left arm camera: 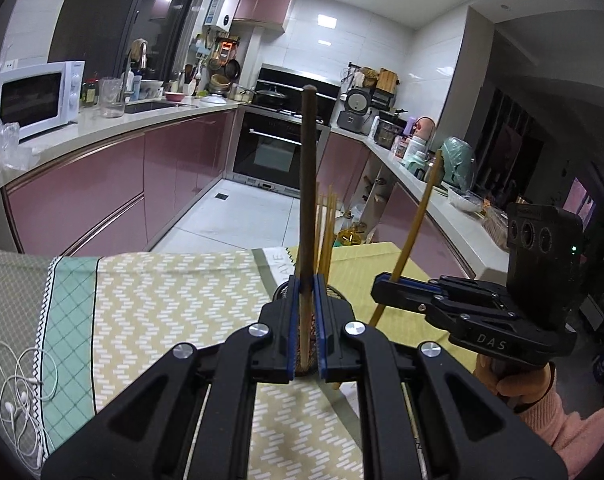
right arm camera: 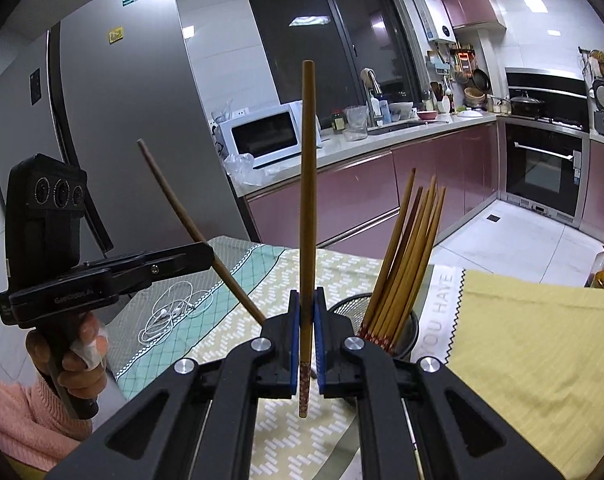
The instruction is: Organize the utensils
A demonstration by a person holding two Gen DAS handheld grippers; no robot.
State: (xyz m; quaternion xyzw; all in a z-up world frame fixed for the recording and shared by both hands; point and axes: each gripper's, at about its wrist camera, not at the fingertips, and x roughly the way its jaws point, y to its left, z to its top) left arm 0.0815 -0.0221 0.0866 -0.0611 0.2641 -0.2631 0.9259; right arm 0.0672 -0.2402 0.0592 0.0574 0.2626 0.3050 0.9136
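Above the cloth-covered table (left arm camera: 162,300), your L gripper (left arm camera: 307,292) is clamped on a dark brown chopstick (left arm camera: 307,184), near upright betw. the blue pads (left arm camera: 295,320). Your R gripper (right arm camera: 307,312) is clamped on a lighter tan chopstick (right arm camera: 308,200), also near upright, patterned lower end hanging below the jaws. L wrist view only: R gripper from the side (left arm camera: 386,284), tan stick (left arm camera: 418,224) leaning through it, pink sleeve (left arm camera: 574,428) at lower right, counter (left arm camera: 454,216) w/ jars and bags behind. The mesh holder is mostly hidden there behind the L gripper; only stick tops (left arm camera: 326,216) show. R wrist view only: black mesh holder (right arm camera: 346,312) in plain sight on the table just right of the R gripper, bundle of tan chopsticks (right arm camera: 410,256) fanned in it, fridge (right arm camera: 114,112) behind, L gripper side-on (right arm camera: 206,254) w/ brown stick (right arm camera: 190,228) slanted. Both views: white earphones (left arm camera: 18,384) on the cloth, microwave (left arm camera: 38,96) on the far counter.
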